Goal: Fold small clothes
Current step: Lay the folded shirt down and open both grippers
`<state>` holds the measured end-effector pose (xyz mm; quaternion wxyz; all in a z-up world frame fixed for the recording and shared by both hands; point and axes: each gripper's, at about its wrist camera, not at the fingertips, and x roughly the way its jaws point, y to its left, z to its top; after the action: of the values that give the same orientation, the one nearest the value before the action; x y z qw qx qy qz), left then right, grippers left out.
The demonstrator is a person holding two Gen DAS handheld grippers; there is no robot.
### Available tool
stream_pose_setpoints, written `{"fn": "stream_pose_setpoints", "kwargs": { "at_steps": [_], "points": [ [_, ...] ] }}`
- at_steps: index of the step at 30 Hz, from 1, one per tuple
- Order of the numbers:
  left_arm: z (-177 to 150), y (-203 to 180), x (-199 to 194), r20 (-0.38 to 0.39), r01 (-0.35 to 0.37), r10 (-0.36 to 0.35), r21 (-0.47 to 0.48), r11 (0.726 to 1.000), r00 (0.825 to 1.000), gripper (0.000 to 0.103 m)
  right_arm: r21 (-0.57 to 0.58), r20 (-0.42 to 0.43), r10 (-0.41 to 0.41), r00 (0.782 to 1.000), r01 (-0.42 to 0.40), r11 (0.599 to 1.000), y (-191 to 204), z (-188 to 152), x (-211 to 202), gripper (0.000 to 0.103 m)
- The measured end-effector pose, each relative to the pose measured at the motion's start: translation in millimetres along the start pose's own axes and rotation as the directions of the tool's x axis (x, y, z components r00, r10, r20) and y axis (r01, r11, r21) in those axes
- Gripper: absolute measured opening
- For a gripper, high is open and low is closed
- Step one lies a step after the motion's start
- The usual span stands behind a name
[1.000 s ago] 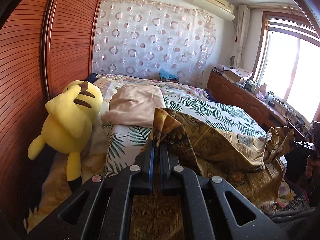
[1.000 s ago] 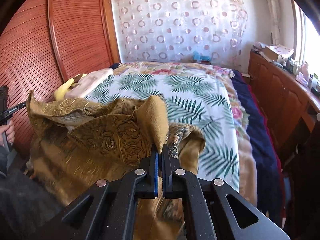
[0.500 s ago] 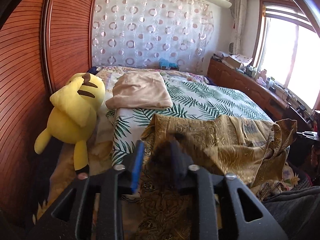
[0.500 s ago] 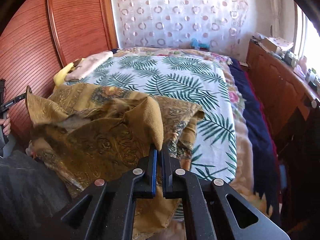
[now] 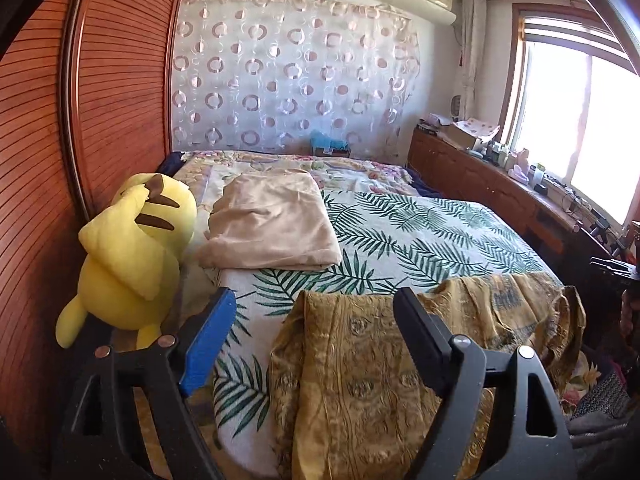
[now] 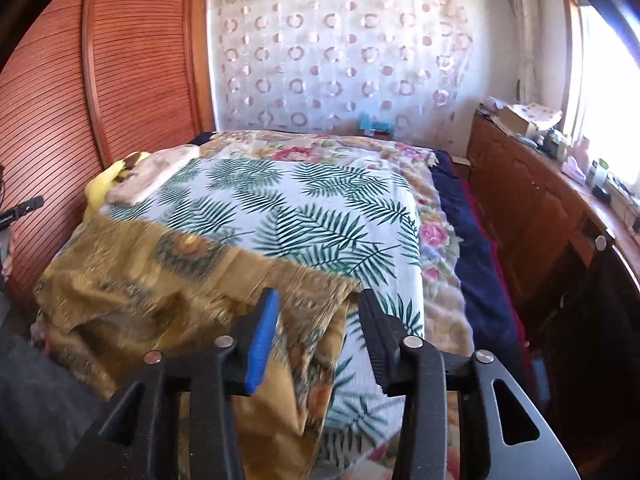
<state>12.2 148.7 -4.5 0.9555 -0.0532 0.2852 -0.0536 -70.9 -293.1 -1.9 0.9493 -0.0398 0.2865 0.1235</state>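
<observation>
Release was under way on both sides: you had clamped each tool on the gold garment (image 5: 372, 376) a second earlier. Your left tool (image 5: 312, 336) now stood wide apart and still opening, cloth beneath but untouched. Your right tool (image 6: 316, 336) was parting likewise. The garment lay spread across the near edge of the bed (image 6: 320, 208), ready for its next fold.

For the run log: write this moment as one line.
garment: brown-gold patterned cloth flat on palm-leaf bedspread | left gripper: opening, nothing gripped | right gripper: opening, nothing gripped | done pile: folded beige cloth
</observation>
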Motion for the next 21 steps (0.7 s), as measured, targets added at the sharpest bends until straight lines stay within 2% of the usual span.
{"fn": "stream_pose_setpoints", "kwargs": {
  "at_steps": [8,14,16,17,19,21],
  "points": [
    [8.6,3.8,51.4,-0.087,-0.031,0.032,0.007,0.999,0.996,0.081,0.114,-0.107,0.013,0.994,-0.001,0.994,0.4,3.7,89.1,0.044],
    [3.2,8.6,80.9,-0.141,-0.036,0.034,-0.011,0.999,0.989,0.081,0.175,-0.156,0.056,0.986,-0.029,0.984,-3.2,6.9,111.3,0.042],
    [1.3,8.7,87.0,-0.152,-0.037,0.034,-0.015,0.999,0.988,0.081,0.177,-0.150,0.079,0.985,-0.052,0.983,-4.8,8.8,112.1,0.020],
    [0.2,8.6,90.4,-0.159,-0.040,0.037,-0.016,0.999,0.987,0.081,0.174,-0.141,0.090,0.986,-0.065,0.983,-3.7,9.3,109.2,0.002],
    [-1.0,8.0,94.2,-0.165,-0.044,0.041,-0.018,0.999,0.985,0.081,0.169,-0.080,0.081,0.993,-0.066,0.983,-8.2,11.7,97.8,0.001],
    [-1.5,8.0,96.9,-0.167,-0.047,0.043,-0.020,0.999,0.985,0.081,0.189,0.021,0.000,1.000,-0.004,0.982,-11.8,13.4,70.5,0.001]
  ]
}}
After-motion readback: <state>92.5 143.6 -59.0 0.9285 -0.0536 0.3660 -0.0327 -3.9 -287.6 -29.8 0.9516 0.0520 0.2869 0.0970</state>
